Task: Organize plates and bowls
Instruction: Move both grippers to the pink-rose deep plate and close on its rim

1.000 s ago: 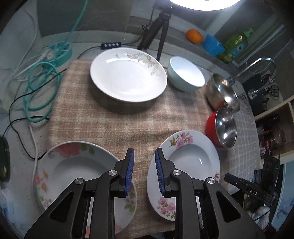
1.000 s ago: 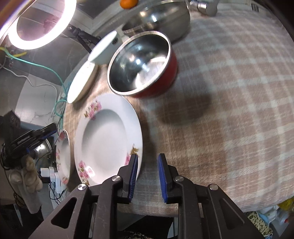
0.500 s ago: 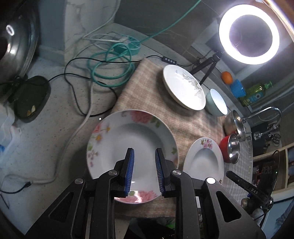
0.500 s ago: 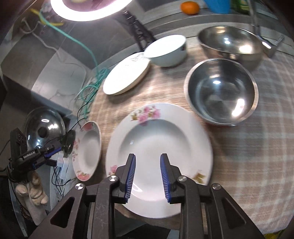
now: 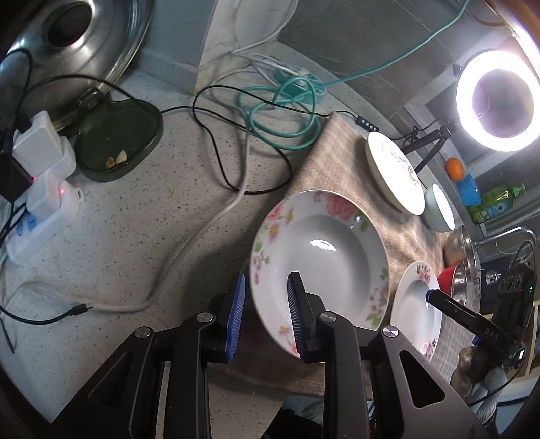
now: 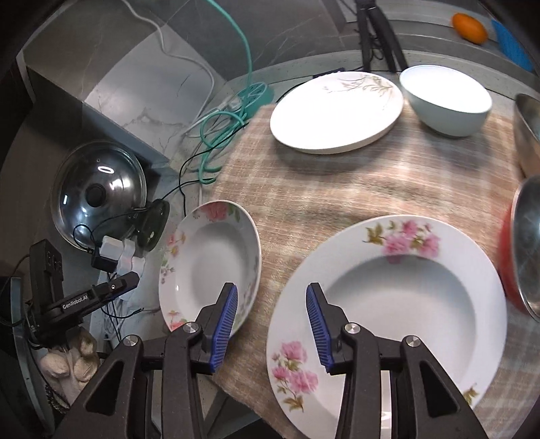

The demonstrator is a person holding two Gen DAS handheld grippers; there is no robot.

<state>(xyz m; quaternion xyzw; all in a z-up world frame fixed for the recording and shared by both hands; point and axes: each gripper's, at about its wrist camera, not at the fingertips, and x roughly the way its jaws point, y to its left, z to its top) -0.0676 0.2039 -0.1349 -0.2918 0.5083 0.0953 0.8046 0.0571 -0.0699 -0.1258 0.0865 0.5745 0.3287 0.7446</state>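
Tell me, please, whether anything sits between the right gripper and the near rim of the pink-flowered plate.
Nothing visible does. The right gripper, jaws opening and empty, straddles the rim of the pink-flowered plate; only checked cloth lies around it.

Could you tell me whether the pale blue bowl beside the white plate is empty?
Empty: the pale blue bowl shows only a clean white interior.

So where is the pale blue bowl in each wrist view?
Left wrist: pale blue bowl at the right edge, past the leaf-pattern plate.
Right wrist: top right, just right of that plate.
Shared landmark: the orange behind it.
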